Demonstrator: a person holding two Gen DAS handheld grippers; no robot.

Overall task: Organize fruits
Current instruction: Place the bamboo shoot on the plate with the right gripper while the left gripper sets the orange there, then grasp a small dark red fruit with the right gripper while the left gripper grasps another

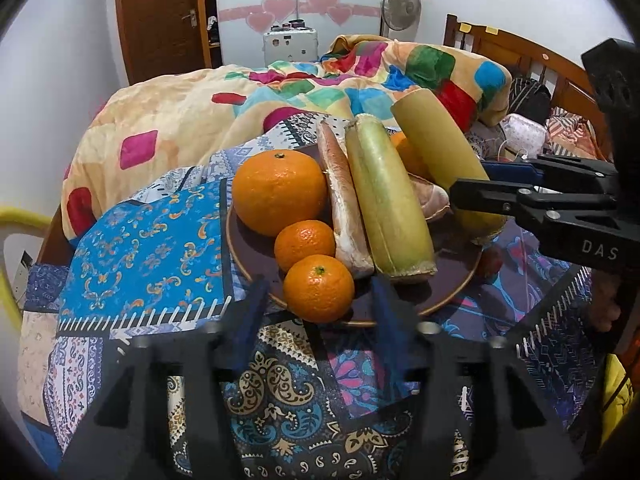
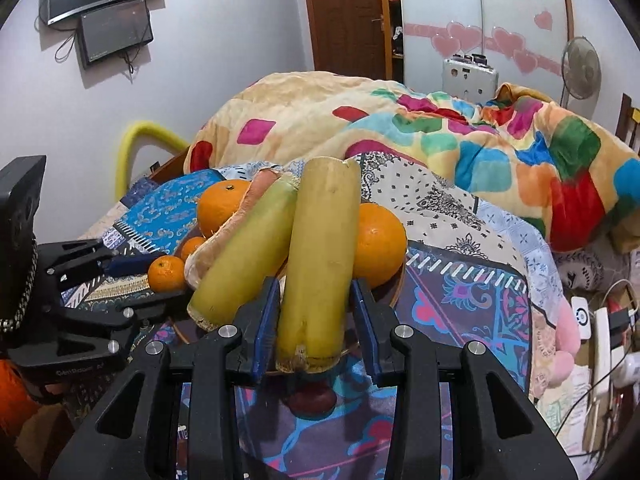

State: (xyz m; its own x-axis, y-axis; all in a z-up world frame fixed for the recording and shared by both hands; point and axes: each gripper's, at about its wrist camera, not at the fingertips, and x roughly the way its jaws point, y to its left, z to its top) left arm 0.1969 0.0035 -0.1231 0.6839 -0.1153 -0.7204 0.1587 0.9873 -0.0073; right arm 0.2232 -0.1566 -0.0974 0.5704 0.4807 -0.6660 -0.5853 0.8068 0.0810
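Observation:
A dark round plate [image 1: 256, 256] lies on a patchwork cloth. On it are a big orange [image 1: 280, 192], two small oranges, a pinkish peeled stalk [image 1: 346, 208] and a green-yellow stalk [image 1: 388, 204]. My left gripper [image 1: 319, 282] is open, its blue pads standing clear on either side of the nearest small orange [image 1: 319, 288]. My right gripper [image 2: 316, 282] is shut on a thick yellow stalk [image 2: 320, 248], which leans up over the plate's right rim. Another big orange [image 2: 378, 240] sits behind that stalk. Below its cut end, a dark red fruit [image 2: 312, 400] lies on the cloth.
A heaped blanket [image 1: 168, 120] with coloured squares fills the bed behind the plate. The wooden headboard [image 1: 520, 52] is at the right. Cables and a power strip [image 2: 600, 344] lie on the bed to the right, and a yellow chair back [image 2: 132, 148] stands at the left.

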